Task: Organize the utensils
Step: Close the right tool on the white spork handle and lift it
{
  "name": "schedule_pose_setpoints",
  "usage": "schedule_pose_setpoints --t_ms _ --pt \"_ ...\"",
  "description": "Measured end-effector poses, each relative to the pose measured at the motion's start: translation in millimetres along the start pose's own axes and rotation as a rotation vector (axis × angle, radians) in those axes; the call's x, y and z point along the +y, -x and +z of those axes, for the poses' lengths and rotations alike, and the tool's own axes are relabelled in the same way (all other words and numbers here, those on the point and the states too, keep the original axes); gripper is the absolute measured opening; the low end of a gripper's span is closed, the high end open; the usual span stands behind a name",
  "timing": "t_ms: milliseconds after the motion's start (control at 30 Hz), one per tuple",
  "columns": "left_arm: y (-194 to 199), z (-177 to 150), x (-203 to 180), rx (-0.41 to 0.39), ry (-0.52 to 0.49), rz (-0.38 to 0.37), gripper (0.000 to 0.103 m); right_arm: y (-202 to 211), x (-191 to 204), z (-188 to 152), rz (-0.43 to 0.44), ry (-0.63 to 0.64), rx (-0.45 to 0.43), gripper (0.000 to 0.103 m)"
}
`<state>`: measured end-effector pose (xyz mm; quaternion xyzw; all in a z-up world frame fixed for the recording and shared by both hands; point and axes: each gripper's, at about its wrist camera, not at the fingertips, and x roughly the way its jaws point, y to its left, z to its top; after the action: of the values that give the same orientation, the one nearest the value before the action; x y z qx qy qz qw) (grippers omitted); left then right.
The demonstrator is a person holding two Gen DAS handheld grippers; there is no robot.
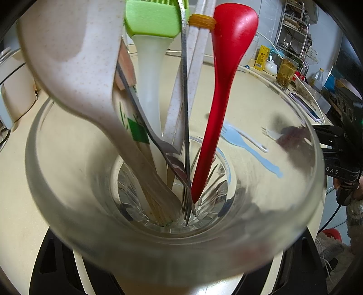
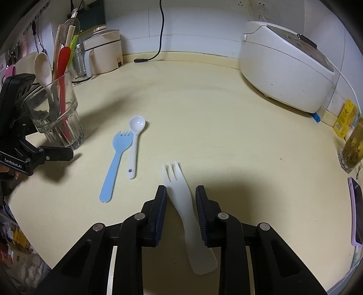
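My left gripper is shut on a clear glass standing on the cream counter. The glass holds a red spoon, a green brush, a speckled beige spoon and metal forks. In the right wrist view the glass stands at the left. My right gripper is low over the counter with a white plastic fork lying between its pads; narrow gaps show on both sides. A blue fork and a white spoon lie side by side between glass and white fork.
A white rice cooker stands at the back right, a white appliance at the back left, with a black cable hanging between them. At the right edge are a yellow carton, a jar of tea and a phone.
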<state>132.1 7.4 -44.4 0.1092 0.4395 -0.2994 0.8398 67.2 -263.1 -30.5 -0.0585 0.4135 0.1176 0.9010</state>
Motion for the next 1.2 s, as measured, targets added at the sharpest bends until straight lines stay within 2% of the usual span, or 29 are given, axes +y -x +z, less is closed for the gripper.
schedule_pose_setpoints --t_ms 500,1200 --pt "1 0 -1 0.001 -0.003 0.004 0.088 -1 -9 -2 0.037 -0.075 -0.023 0.021" --pt "1 1 -1 0.0 -0.003 0.002 0.088 -2 -2 -3 0.003 -0.059 -0.039 0.021"
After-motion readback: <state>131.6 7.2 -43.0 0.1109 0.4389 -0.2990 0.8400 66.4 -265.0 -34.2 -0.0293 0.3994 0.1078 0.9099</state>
